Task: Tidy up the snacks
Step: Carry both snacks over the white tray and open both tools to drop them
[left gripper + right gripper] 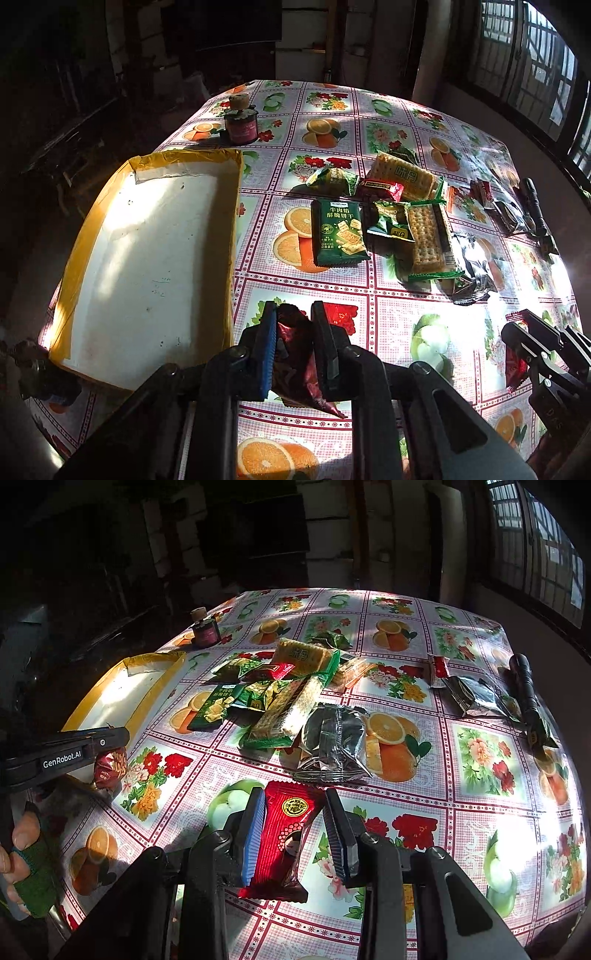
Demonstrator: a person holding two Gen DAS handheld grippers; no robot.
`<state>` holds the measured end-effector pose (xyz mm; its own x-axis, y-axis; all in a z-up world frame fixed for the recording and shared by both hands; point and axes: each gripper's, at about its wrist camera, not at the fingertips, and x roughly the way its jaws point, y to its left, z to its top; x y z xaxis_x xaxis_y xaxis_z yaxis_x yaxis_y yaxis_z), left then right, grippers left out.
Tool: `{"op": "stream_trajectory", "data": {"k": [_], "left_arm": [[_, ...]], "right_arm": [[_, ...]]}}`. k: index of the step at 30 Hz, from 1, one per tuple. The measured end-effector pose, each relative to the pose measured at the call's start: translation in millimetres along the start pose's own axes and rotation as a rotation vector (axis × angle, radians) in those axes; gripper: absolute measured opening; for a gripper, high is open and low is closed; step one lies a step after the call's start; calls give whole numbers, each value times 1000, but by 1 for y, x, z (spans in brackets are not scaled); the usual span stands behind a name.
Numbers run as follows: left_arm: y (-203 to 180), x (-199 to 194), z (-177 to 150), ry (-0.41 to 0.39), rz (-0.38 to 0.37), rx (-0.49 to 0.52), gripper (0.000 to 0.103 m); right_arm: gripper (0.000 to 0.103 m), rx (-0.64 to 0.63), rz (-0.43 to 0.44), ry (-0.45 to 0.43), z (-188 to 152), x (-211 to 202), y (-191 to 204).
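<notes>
My left gripper (293,314) is shut on a dark red snack packet (295,354), held just right of the shallow white tray with yellow taped rim (147,236); from the right wrist view it shows at the left (110,746) with the packet (110,766). My right gripper (293,801) holds a red snack packet (284,834) between its fingers above the tablecloth; it shows at the right edge of the left wrist view (517,325). A pile of green, red and silver snack packets (391,218) lies mid-table (288,694).
A small dark jar with a cork (240,123) stands at the far left of the table. A black flashlight (526,690) and more silver and red packets (469,694) lie at the right edge. The fruit-pattern tablecloth (443,830) covers the table.
</notes>
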<state>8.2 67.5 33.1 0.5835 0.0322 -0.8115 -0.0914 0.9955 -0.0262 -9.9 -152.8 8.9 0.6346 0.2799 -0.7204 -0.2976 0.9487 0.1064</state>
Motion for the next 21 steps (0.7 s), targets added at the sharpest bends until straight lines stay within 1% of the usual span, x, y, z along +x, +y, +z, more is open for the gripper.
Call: {"op": "stream_trajectory", "data": {"k": [7, 10, 13, 15, 19, 21], "left_arm": [[25, -21, -3, -36, -12, -39, 17], [38, -31, -2, -65, 13, -55, 17], [56, -37, 0, -84, 51, -84, 17], [71, -37, 0, -88, 80, -110, 17], [106, -32, -1, -72, 122, -172, 17], [120, -29, -3, -66, 139, -197, 17]], "right_arm": [[34, -7, 34, 0, 3, 2, 11], [34, -16, 77, -7, 9, 5, 21], [34, -30, 156, -10, 18, 10, 40], [34, -41, 232, -14, 27, 16, 60], [34, -87, 352, -14, 48, 34, 107], [34, -107, 396, -2, 57, 47, 129]]}}
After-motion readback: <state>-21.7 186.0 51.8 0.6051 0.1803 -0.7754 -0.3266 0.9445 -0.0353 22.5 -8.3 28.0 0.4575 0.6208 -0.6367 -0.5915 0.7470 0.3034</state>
